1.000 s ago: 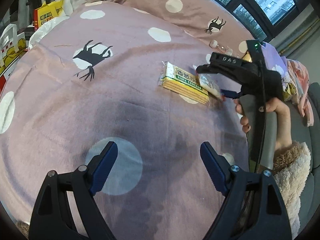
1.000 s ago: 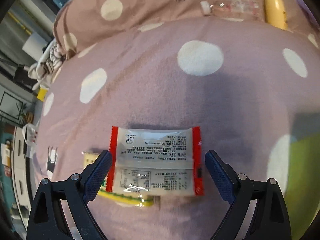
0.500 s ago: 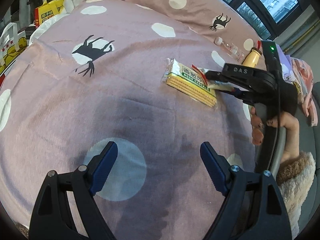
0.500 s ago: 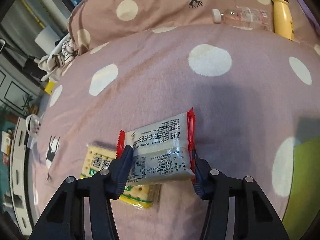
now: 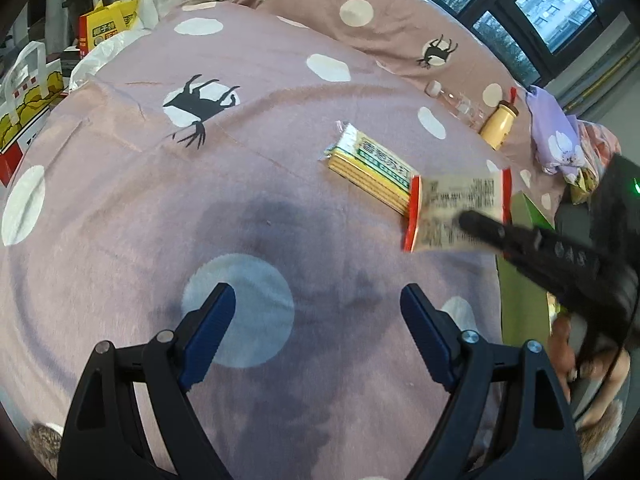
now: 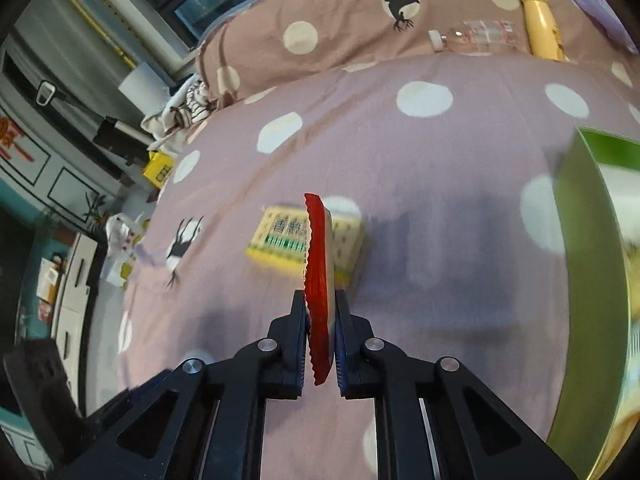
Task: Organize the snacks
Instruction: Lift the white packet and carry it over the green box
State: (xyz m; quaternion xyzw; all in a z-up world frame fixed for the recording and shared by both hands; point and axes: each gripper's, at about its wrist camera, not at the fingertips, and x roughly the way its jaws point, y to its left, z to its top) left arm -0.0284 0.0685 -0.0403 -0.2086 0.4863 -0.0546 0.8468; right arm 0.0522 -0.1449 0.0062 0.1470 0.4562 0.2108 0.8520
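A flat, pale snack packet with red crimped ends [image 6: 318, 280] is clamped between the pads of the right gripper [image 6: 320, 332], whose jaws have just been closing and are now pressed on the packet near one red end. In the right wrist view the packet is seen edge-on, its long axis running straight ahead along the fingers and its faces upright; in the left wrist view the same packet [image 5: 456, 210] is seen by its printed face, held clear of the pink polka-dot bedspread [image 5: 256, 184]. Just beyond and below it, a yellow cracker pack with green lettering [image 6: 280, 240] lies flat on the bedspread, its long side across the right gripper's line. A green-walled box [image 6: 592, 264] stands close on the right of that view, blurred, with its open top partly shown; it is judged to be the likely place for the packet, so the coming move turns on the box lying to the right of the gripper and the packet being swung that way, lengthwise. The left gripper [image 5: 316, 332] is held wide apart over a white dot on the bedspread, with nothing between its fingers; the right hand is plainly the nearer to the box.
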